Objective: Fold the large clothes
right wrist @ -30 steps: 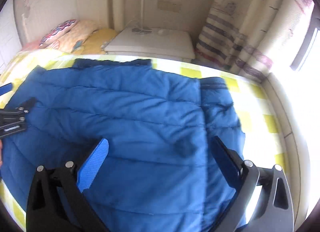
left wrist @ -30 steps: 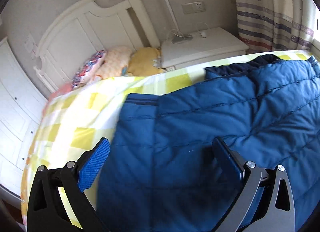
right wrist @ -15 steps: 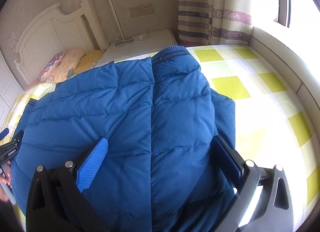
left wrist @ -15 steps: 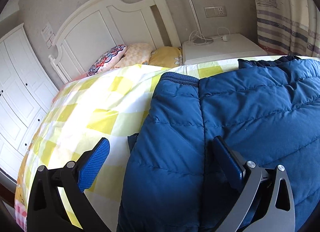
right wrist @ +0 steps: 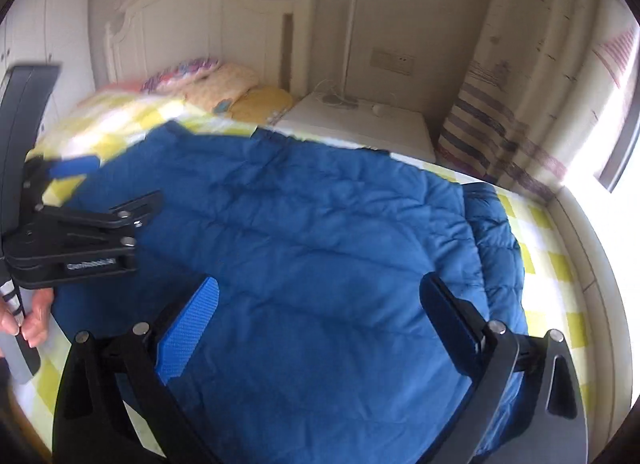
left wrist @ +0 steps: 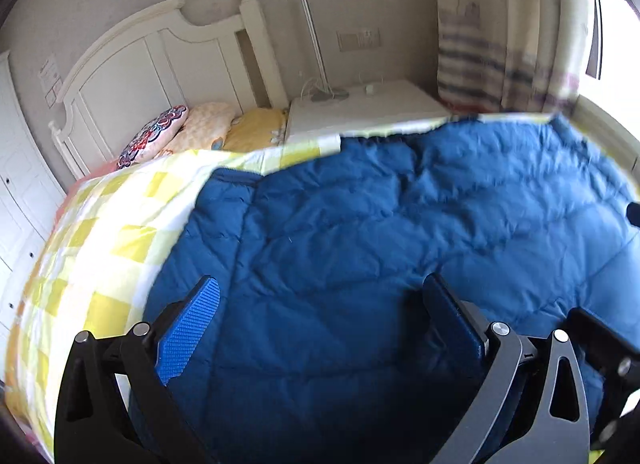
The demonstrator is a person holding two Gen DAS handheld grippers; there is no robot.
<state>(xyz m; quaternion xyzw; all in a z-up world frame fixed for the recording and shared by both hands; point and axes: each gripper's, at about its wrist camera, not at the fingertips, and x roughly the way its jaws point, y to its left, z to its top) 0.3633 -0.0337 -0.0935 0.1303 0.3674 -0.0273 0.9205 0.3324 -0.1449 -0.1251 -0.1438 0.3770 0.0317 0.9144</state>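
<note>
Both sleeves now lie folded over the blue jacket [right wrist: 320, 264] on the bed [left wrist: 104, 232]; my left hand-held gripper [left wrist: 320, 328] and right hand-held gripper [right wrist: 320, 328] hover wide, empty, ready to halve it.

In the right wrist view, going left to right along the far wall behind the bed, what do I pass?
White headboard → pillows → white nightstand with the lamp on it → wall socket → striped curtain → window.
</note>
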